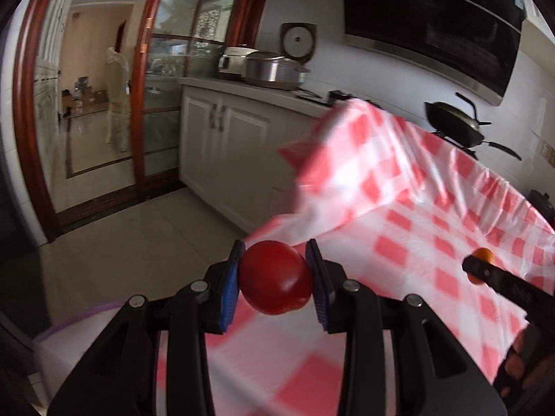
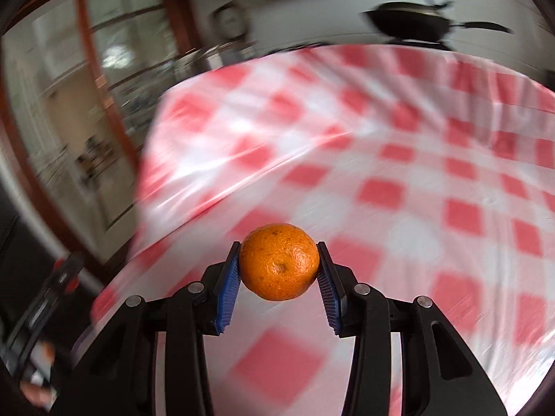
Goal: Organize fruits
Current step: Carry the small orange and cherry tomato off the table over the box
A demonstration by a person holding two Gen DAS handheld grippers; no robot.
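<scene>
In the left wrist view my left gripper (image 1: 275, 267) is shut on a red apple (image 1: 275, 277) and holds it above the near left corner of the red-and-white checked tablecloth (image 1: 409, 242). In the right wrist view my right gripper (image 2: 279, 263) is shut on an orange mandarin (image 2: 279, 261) and holds it above the same cloth (image 2: 381, 159). The right gripper with the mandarin (image 1: 483, 260) also shows at the right of the left wrist view. The left gripper's body (image 2: 52, 294) shows blurred at the lower left of the right wrist view.
A black wok (image 1: 454, 124) stands on the stove behind the table. Rice cookers (image 1: 270, 69) sit on a white counter with cabinets (image 1: 222, 138) at the back left. A glass sliding door (image 1: 104, 104) and tiled floor (image 1: 138, 242) lie to the left. A range hood (image 1: 433, 17) hangs above.
</scene>
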